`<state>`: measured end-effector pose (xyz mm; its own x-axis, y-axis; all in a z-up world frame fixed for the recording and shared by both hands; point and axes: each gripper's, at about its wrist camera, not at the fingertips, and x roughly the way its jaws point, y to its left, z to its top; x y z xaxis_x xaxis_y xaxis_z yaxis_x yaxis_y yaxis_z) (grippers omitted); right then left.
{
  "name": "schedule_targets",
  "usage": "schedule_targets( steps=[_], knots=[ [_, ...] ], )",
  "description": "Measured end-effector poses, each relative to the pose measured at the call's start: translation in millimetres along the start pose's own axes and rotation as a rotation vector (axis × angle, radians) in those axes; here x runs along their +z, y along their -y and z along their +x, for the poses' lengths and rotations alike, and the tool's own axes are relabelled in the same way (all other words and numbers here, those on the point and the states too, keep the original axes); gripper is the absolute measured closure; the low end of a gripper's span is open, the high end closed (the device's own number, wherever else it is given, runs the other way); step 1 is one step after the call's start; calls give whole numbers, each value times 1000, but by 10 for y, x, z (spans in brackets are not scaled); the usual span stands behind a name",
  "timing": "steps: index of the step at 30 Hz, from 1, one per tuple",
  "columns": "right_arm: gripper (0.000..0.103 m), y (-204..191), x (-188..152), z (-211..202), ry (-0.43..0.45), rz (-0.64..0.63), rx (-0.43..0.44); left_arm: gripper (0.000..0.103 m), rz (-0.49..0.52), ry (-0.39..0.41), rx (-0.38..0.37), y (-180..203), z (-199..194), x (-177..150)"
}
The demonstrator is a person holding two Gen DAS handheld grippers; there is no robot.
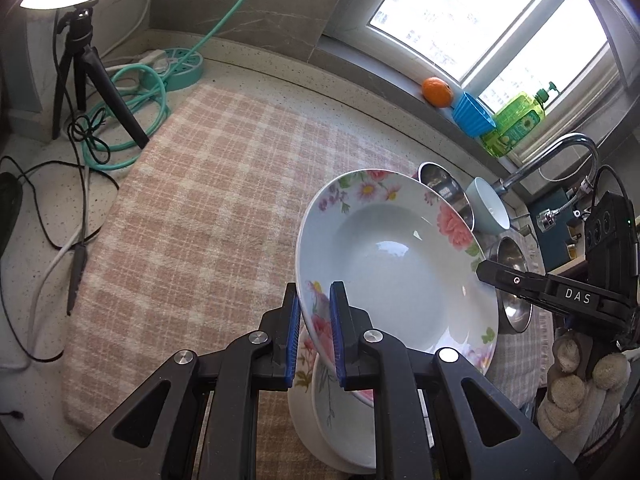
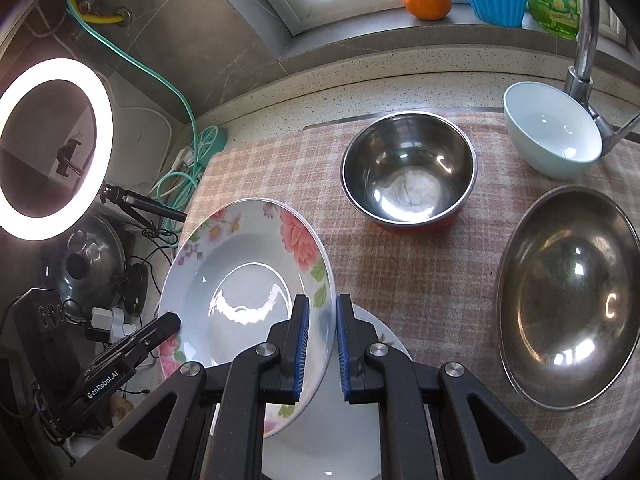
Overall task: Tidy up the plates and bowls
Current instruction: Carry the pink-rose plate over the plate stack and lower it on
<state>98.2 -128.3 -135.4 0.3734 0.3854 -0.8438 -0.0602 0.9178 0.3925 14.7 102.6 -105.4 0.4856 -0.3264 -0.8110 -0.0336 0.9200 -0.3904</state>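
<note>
Gripping floral plate (tilted); grippers angled down

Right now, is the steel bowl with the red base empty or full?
Empty. The steel bowl with the red base shows only its bare shiny bottom with reflections.

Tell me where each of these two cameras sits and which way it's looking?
Left wrist: sits on the left tool, looking down along its fingers at the floral plate it clamps; the right tool shows at right.
Right wrist: sits on the right tool, facing the same floral plate and three bowls on the checked cloth; the left tool shows at left.
Shared: plate, cloth, orange on the windowsill.
</note>
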Motion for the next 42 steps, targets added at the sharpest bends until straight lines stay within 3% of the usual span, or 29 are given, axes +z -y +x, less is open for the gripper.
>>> schedule_targets(
  steps=[16,42],
  knots=[
    [91,259,-499,-73,-19,49,3,90,31,-53,3,156,-30,-393],
    [91,367,-780,64,-65,57,-26,91,66,-91,27,173,81,-599]
  ],
)
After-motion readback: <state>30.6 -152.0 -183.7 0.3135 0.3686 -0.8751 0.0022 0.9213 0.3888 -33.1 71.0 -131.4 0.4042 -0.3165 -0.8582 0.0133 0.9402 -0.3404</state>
